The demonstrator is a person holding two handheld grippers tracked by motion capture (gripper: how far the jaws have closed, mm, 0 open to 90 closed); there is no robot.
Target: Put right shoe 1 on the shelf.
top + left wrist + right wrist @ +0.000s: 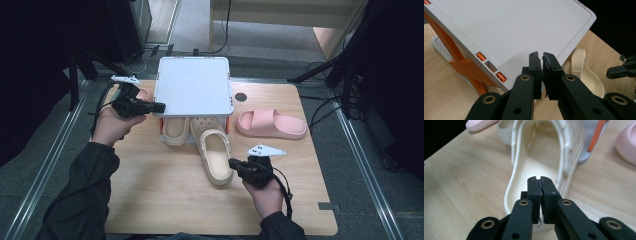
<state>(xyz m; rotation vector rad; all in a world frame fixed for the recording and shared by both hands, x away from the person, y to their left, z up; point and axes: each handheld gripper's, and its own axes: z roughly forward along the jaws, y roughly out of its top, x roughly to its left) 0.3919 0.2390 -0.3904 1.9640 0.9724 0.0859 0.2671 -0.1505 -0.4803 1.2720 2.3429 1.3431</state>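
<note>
Right gripper (539, 180), jaws pressed together, pinched the cream clog's (216, 157) heel rim; left gripper (542, 56), jaws shut empty, rested against the white rack (194, 85) just beyond that clog.

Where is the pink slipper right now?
In the high view, the pink slipper lies on the table's right side, just right of the white rack and apart from the cream clog.

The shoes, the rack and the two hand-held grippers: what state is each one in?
Cream clog: flat on the table, toe under the rack, heel out.
Other cream clog: under the rack.
Pink slide: flat, beside the rack.
Rack: standing, top bare.
Left hand-held gripper: shut, holding nothing.
Right hand-held gripper: shut, over the clog's heel.
</note>
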